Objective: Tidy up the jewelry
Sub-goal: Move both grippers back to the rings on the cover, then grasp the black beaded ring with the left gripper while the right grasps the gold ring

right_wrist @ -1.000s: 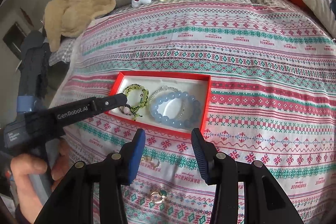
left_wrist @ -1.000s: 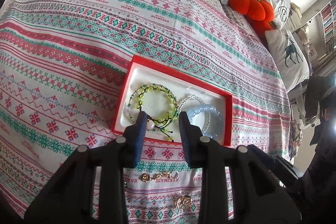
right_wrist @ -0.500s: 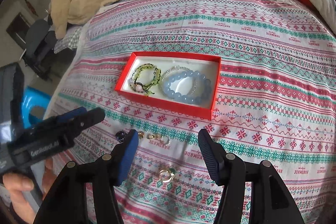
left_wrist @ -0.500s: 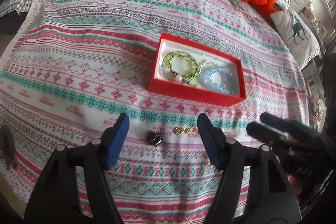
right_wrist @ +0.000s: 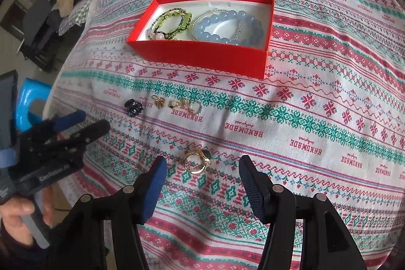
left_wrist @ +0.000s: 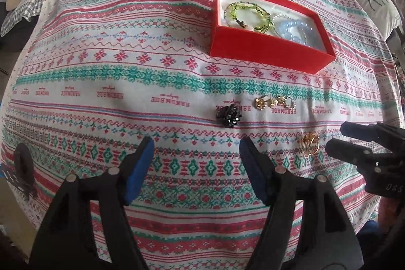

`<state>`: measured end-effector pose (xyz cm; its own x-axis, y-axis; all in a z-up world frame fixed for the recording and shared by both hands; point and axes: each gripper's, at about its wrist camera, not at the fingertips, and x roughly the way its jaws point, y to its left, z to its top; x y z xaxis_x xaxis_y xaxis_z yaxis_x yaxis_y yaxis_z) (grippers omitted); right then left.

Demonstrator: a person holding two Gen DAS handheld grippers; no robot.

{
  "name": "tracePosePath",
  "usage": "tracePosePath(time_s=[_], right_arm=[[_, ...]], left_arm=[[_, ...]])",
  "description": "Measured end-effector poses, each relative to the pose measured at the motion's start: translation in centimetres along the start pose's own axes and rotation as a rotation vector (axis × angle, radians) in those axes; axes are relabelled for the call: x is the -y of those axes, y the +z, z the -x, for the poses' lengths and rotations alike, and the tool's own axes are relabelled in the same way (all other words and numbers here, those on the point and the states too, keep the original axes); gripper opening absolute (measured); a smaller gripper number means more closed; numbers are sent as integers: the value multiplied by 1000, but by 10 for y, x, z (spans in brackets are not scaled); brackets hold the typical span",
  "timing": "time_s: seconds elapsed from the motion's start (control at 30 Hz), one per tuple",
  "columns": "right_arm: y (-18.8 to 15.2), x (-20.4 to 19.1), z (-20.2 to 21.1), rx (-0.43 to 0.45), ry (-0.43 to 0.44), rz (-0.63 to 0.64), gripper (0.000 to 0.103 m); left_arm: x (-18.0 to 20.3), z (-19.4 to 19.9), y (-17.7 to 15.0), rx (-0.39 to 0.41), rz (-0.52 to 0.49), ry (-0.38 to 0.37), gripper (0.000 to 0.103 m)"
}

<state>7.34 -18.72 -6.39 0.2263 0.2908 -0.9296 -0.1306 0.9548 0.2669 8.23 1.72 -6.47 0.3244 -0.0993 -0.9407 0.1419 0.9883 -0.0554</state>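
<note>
Jewelry: bracelets (right_wrist: 202, 25) sit in red box (left_wrist: 263, 49) on the bedspread (left_wrist: 101, 82); black clip (left_wrist: 228, 115), small gold pieces (left_wrist: 274, 102) and gold ring (right_wrist: 197, 160) lie loose nearer the cameras than the box. Since a second ago both grippers have backed off the box toward the loose items. Left gripper (left_wrist: 196, 161) is opening, nothing between its jaws; right gripper (right_wrist: 202, 176) is spread wider than before, ring just ahead of its tips, untouched.

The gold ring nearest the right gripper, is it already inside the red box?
No, the gold ring lies on the patterned bedspread, well short of the red box.
</note>
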Motion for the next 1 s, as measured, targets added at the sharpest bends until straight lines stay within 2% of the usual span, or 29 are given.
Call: tracePosePath(time_s=[0.07,0.27,0.43,0.53,0.63,0.67,0.7,0.73,0.77,0.8,0.87,1.0], right_arm=[[2,3,-3,-5,9,-17,60],[1,-7,-16,-37,-33,52,60],[1,-9,-18,-31,-42,74,59],[1,-11,-20,-23,-53,93,58],[0,-16,-26,-26,-65,115,53],[0,-17,-27,-30,-66,122,50],[0,-20,-29,-32,-70,130,47],[0,-23,-33,-34,-71,140,45],[-1,-27,-36,-37,-71,150,40],[-1,-30,-39,-39,-73,163,36],[-2,-37,-42,-42,-78,186,30],[-4,-50,-46,-36,-119,245,30]], left_arm=[[6,-3,3,3,-13,-17,70],[24,-21,6,8,-72,56,70],[30,-27,10,20,-90,48,70],[30,-29,10,36,-76,18,70],[31,-35,11,33,-84,27,68],[32,-37,11,39,-92,43,62],[33,-39,11,34,-95,47,51],[33,-40,12,29,-91,49,44],[32,-40,12,24,-82,49,30],[30,-40,13,22,-66,41,23],[28,-38,14,25,-43,19,23],[25,-31,15,42,-21,-5,23]])
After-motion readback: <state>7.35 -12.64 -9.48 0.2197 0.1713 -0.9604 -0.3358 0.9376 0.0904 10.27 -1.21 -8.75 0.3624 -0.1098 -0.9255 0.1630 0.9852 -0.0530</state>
